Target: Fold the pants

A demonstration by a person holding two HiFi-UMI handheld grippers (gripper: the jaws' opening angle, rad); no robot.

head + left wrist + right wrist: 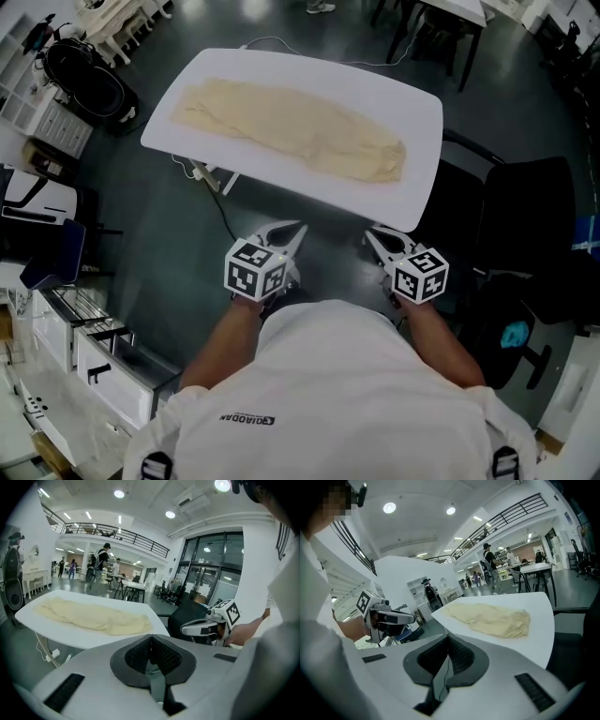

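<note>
Round ceiling lamps (119, 494) high above the left tongs (151, 639) and right tongs (448, 641) give bright, even light. The white surface (412, 122) ahead of them shines pale; the floor (159, 216) beneath is dim. Both gripper views bulge, with black corners.

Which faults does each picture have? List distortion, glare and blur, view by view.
Head view: wide-angle bending toward the edges, even light, pants sharp on the white table. Left gripper view: fisheye with black corners, ceiling lamp blown out, pants still clear. Right gripper view: same fisheye and black corners, round ceiling light glaring, pants clear.
</note>
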